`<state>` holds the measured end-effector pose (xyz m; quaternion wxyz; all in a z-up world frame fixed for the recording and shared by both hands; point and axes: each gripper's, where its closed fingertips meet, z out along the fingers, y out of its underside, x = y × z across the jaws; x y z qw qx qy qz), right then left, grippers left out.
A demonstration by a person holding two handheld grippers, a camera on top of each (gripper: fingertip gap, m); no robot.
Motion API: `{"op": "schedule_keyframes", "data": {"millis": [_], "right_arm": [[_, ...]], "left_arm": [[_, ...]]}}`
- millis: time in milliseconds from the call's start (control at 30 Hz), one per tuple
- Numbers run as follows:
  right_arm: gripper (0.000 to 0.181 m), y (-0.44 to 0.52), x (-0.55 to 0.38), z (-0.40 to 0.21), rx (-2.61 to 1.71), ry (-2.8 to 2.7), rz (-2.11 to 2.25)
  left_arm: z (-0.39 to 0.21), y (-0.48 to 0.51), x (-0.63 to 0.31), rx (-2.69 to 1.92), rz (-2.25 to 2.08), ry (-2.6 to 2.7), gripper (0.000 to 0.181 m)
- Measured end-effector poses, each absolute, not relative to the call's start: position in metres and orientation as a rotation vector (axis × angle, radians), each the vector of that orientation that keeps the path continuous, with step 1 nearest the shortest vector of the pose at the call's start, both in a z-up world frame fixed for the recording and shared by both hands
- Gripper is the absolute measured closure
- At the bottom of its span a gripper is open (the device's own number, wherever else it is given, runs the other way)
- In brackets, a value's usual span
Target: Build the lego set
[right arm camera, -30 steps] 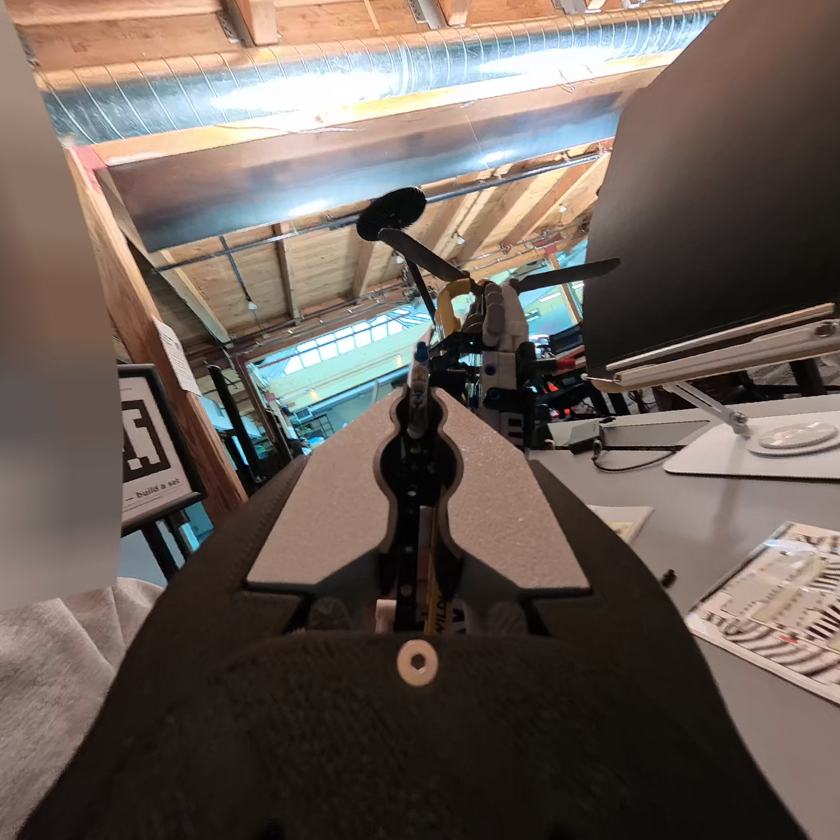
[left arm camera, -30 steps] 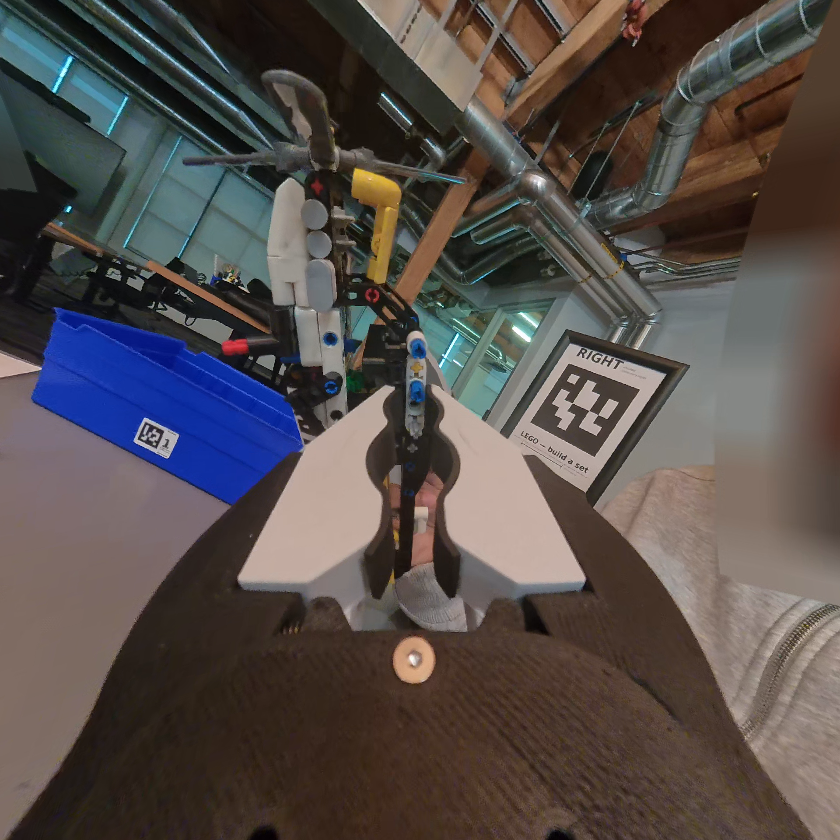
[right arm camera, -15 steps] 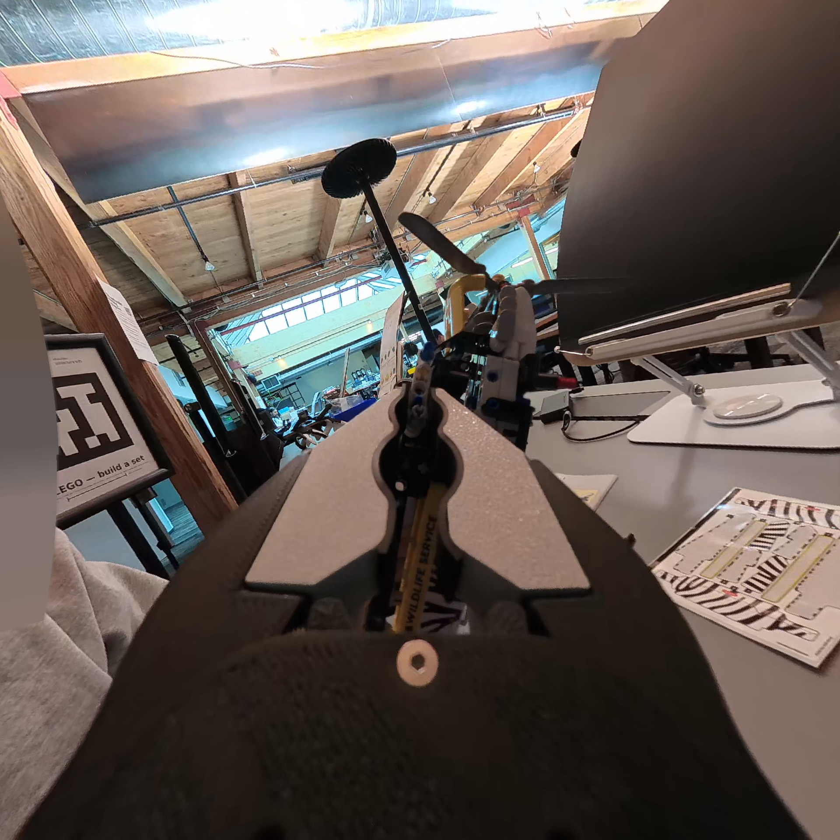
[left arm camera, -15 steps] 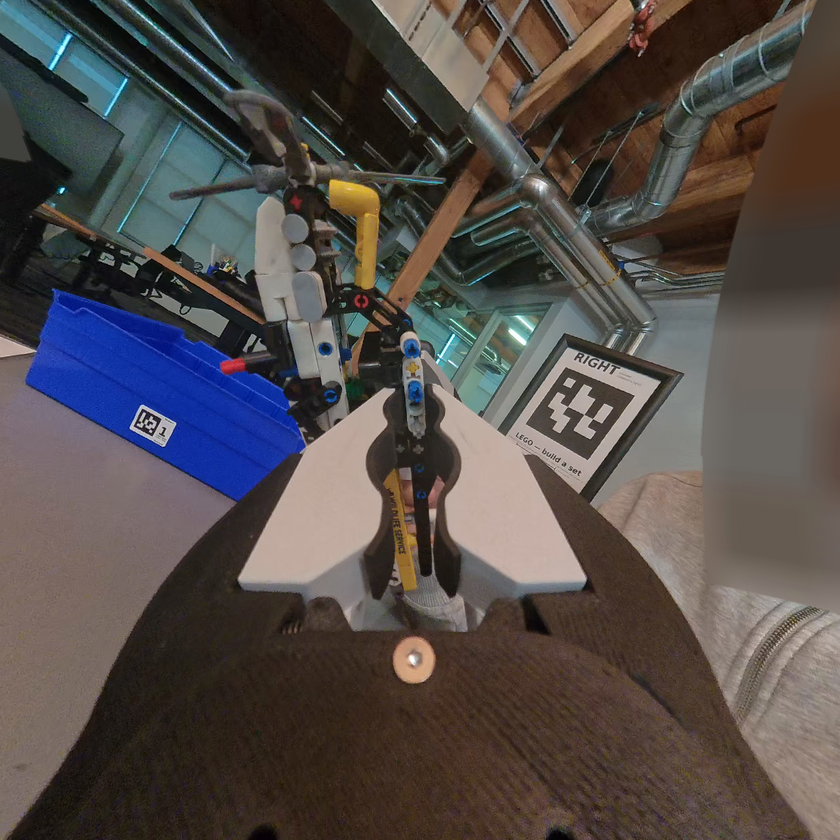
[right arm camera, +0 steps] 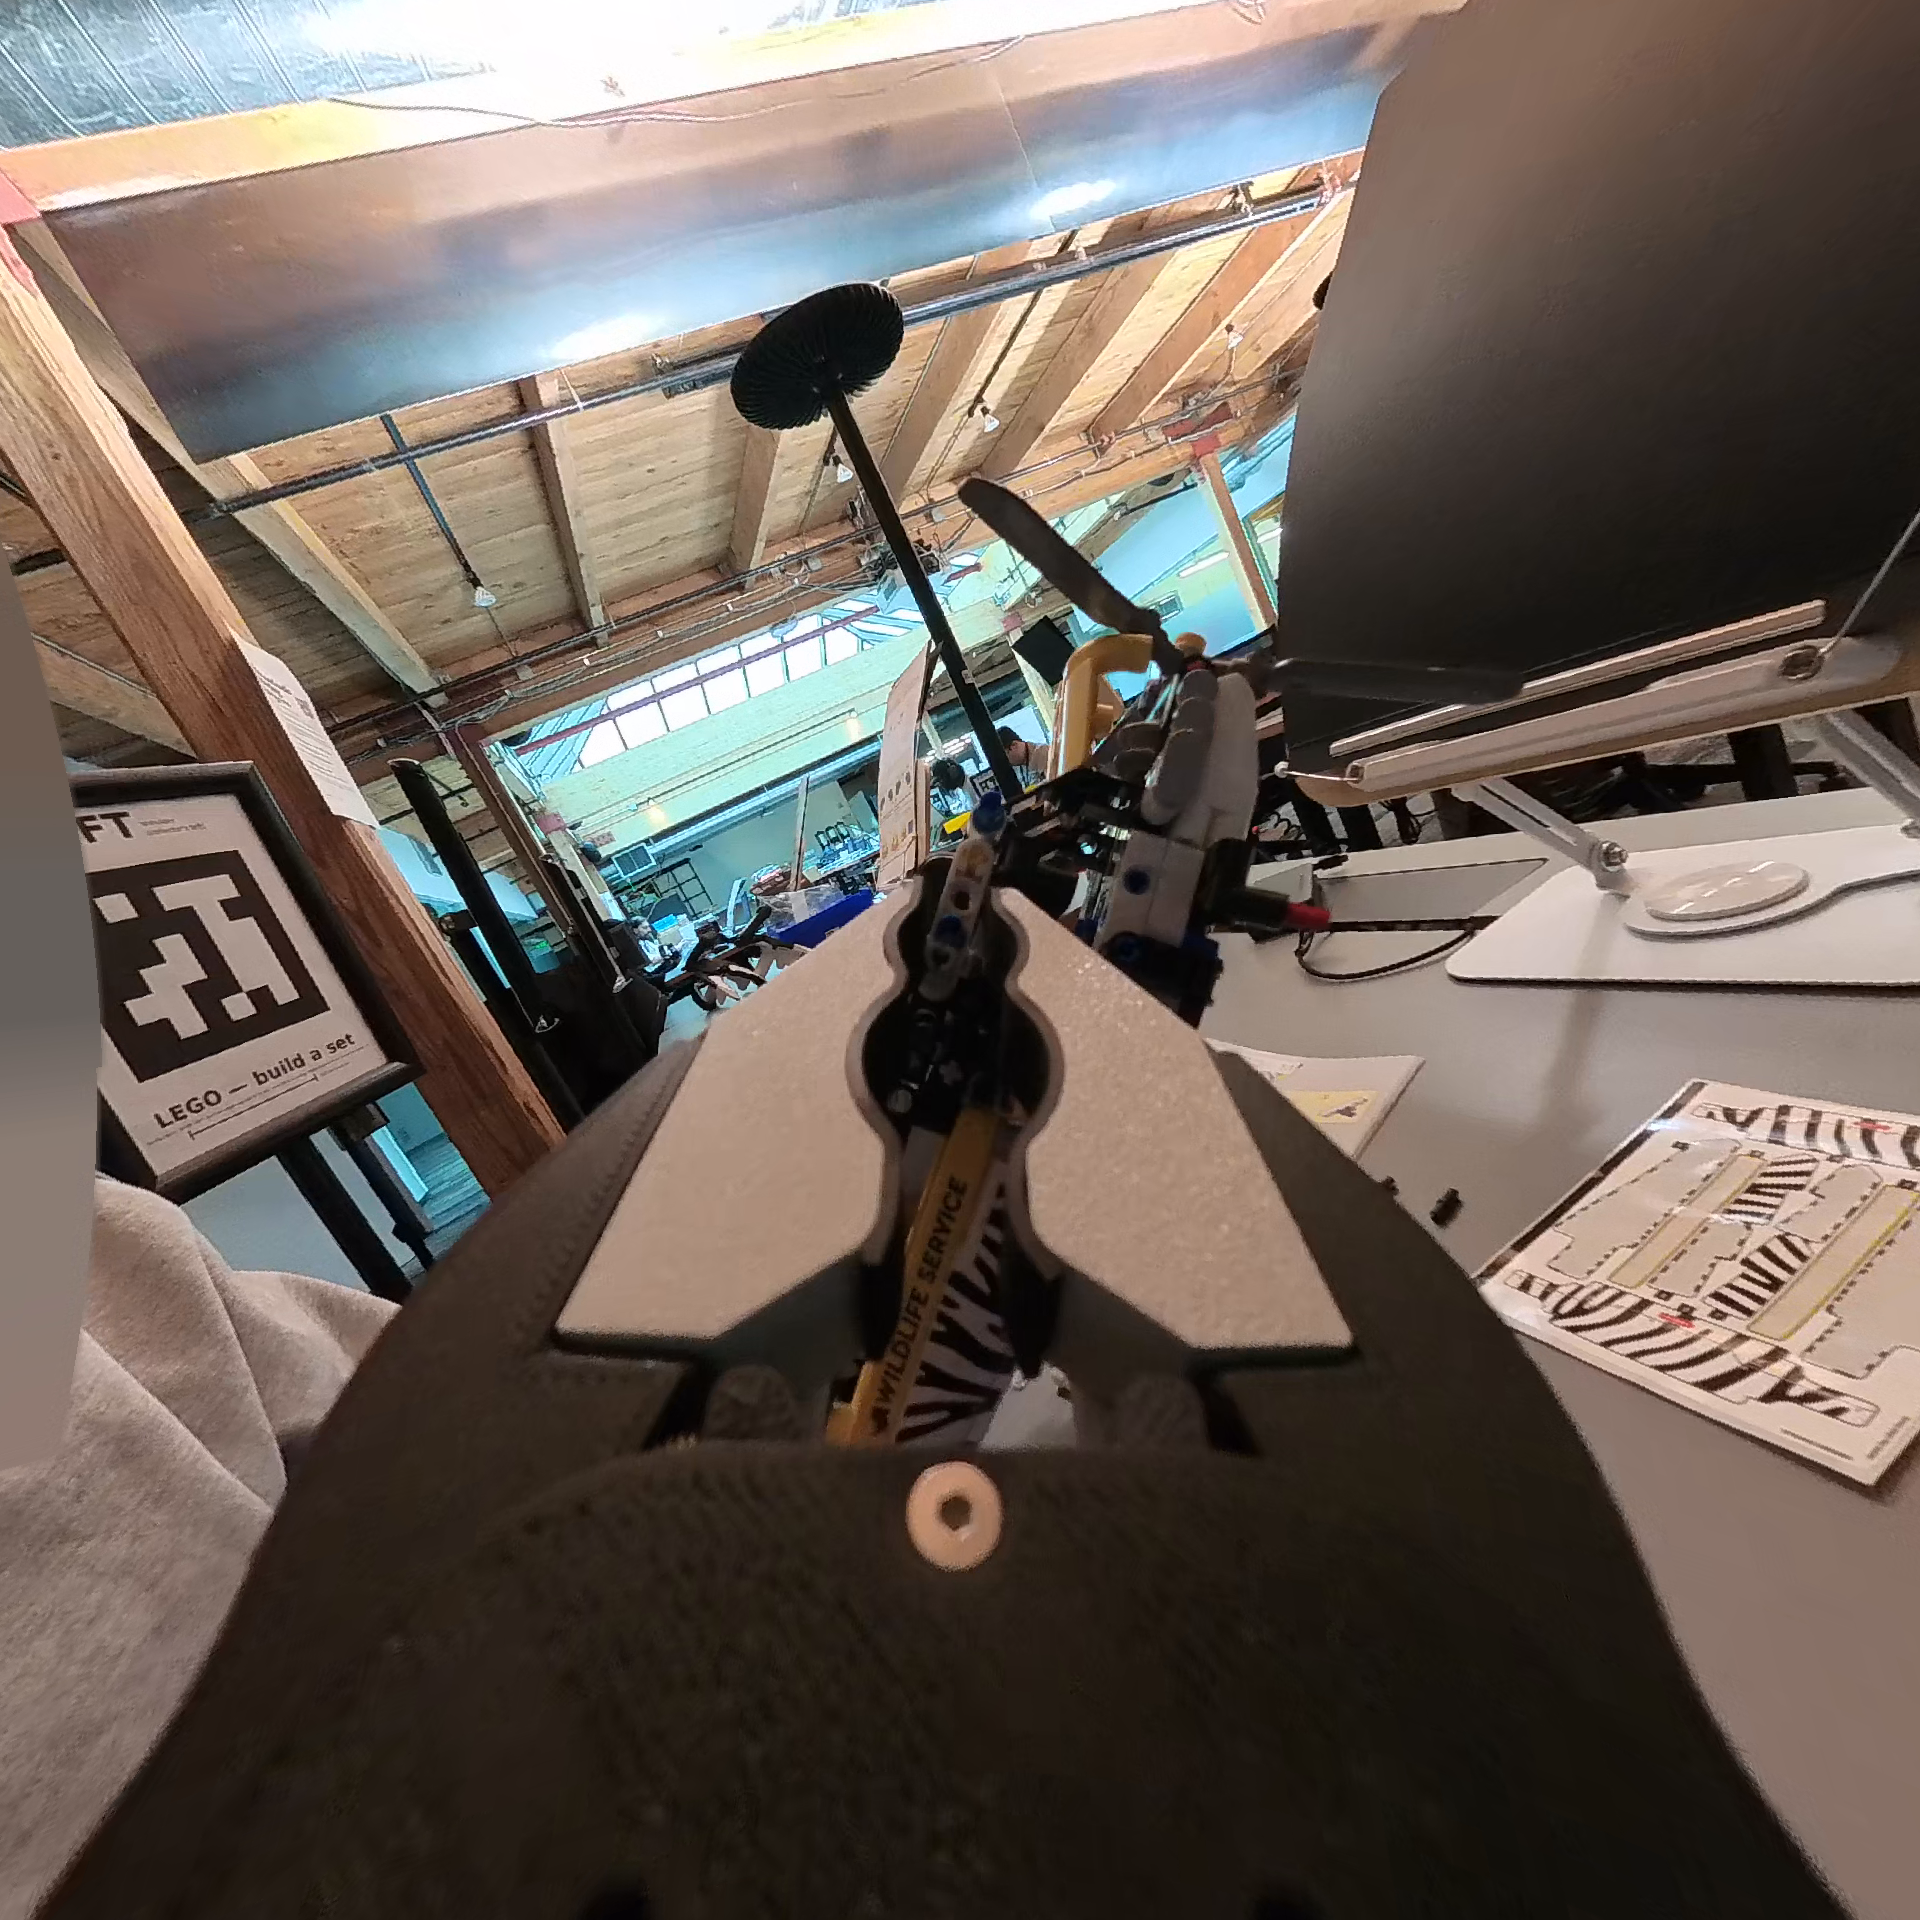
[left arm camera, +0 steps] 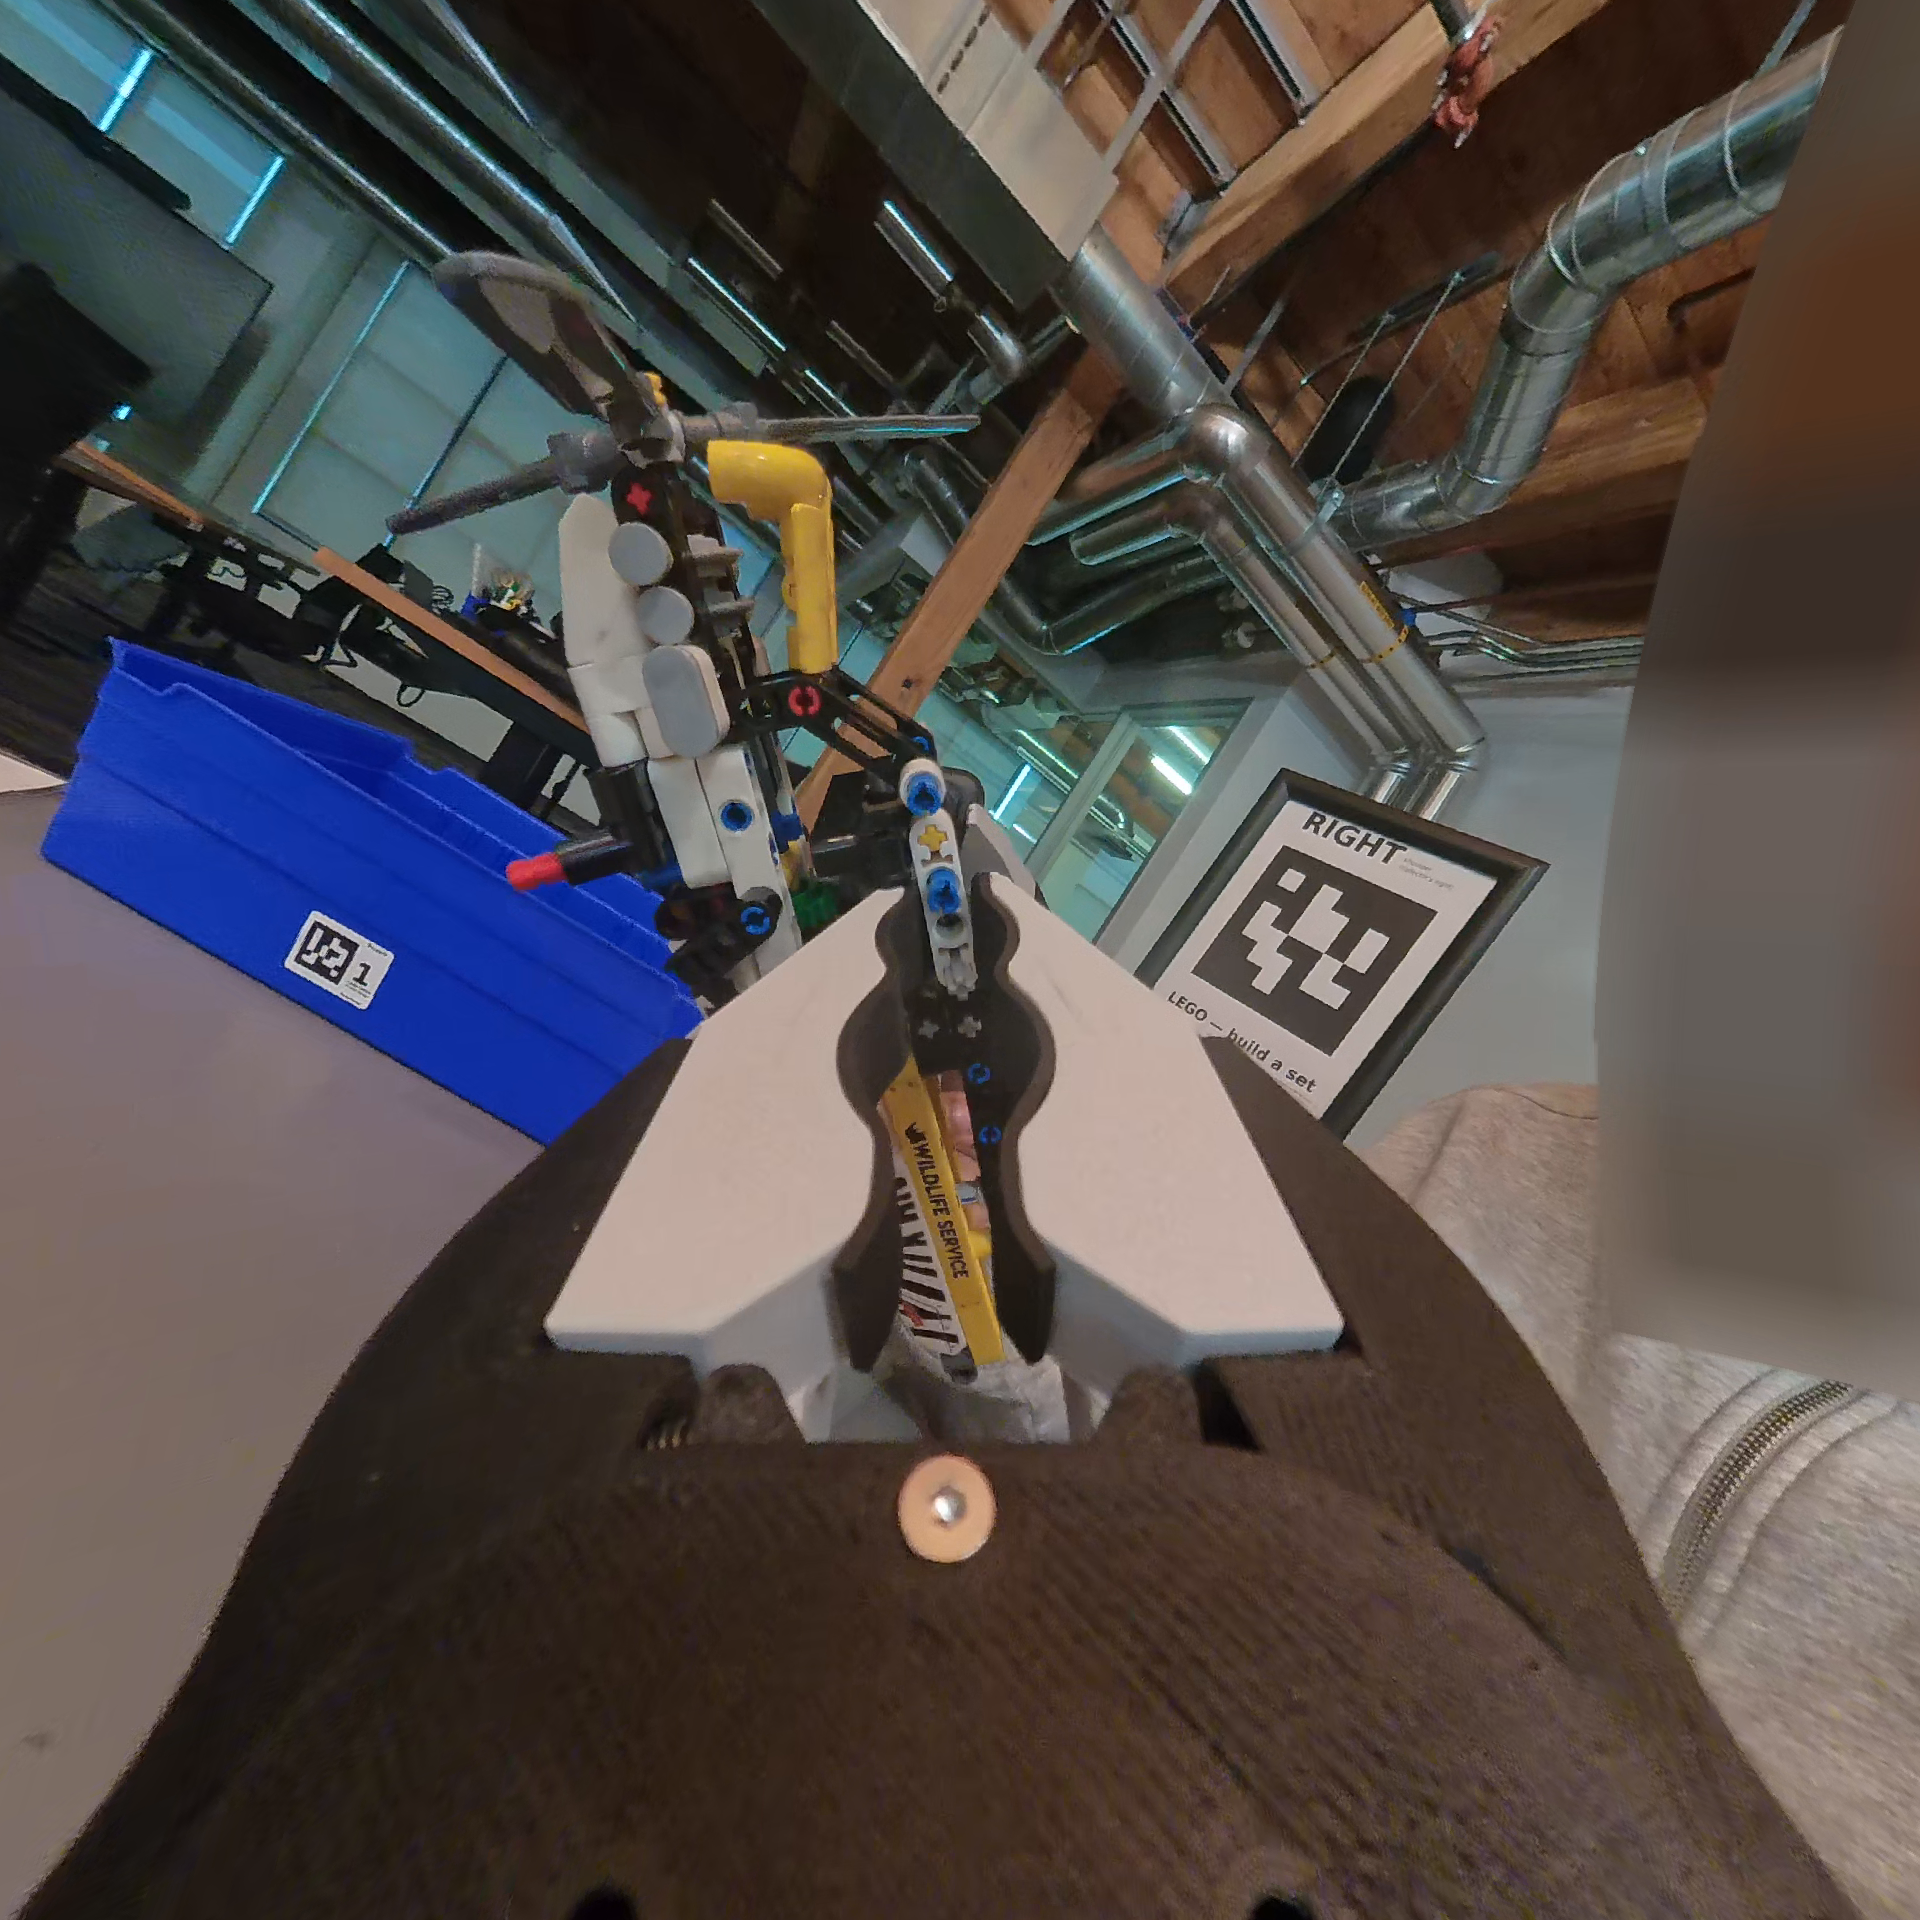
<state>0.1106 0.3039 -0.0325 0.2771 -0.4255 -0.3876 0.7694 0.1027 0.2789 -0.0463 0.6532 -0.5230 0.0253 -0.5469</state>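
Gripping: the left gripper [left arm camera: 951,914] and the right gripper [right arm camera: 961,914] each have their grey fingers closed on the same part-built black, white and yellow Lego helicopter model [left arm camera: 707,665].
Left gripper: its jaws stand narrow, pinching a black beam of the model that runs back between them, beside a yellow strip with a zebra-striped sticker [left arm camera: 940,1226].
Right gripper: its jaws stand narrow too, clamped on the same black beam and yellow striped strip [right arm camera: 940,1247].
Model: it rises beyond the fingertips, held off the grey table [left arm camera: 208,1195], with white panels, a yellow elbow piece [left arm camera: 795,530] and grey rotor blades [left arm camera: 540,322] on top.
Ahead-left of left gripper: a blue plastic bin [left arm camera: 343,862] with a small white tag sits on the table.
Ahead-right of left gripper: a black-framed marker sign [left arm camera: 1325,951] stands upright.
Right of right gripper: a zebra-striped sticker sheet [right arm camera: 1714,1268] lies flat on the table, and a silver laptop stand [right arm camera: 1683,883] sits farther ahead.
Left of right gripper: a second black-framed marker sign [right arm camera: 208,966] and a grey sweatshirt sleeve [right arm camera: 156,1403].
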Motion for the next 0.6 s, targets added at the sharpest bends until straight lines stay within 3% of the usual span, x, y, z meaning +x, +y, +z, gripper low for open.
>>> {"op": "schedule_keyframes", "data": {"millis": [600], "right_arm": [[0.161, 0.306, 0.116, -0.022, -1.123, -0.993, 2.108]], "left_arm": [[-0.049, 0.28, 0.09, -1.154, -1.247, -0.009, 0.175]]}}
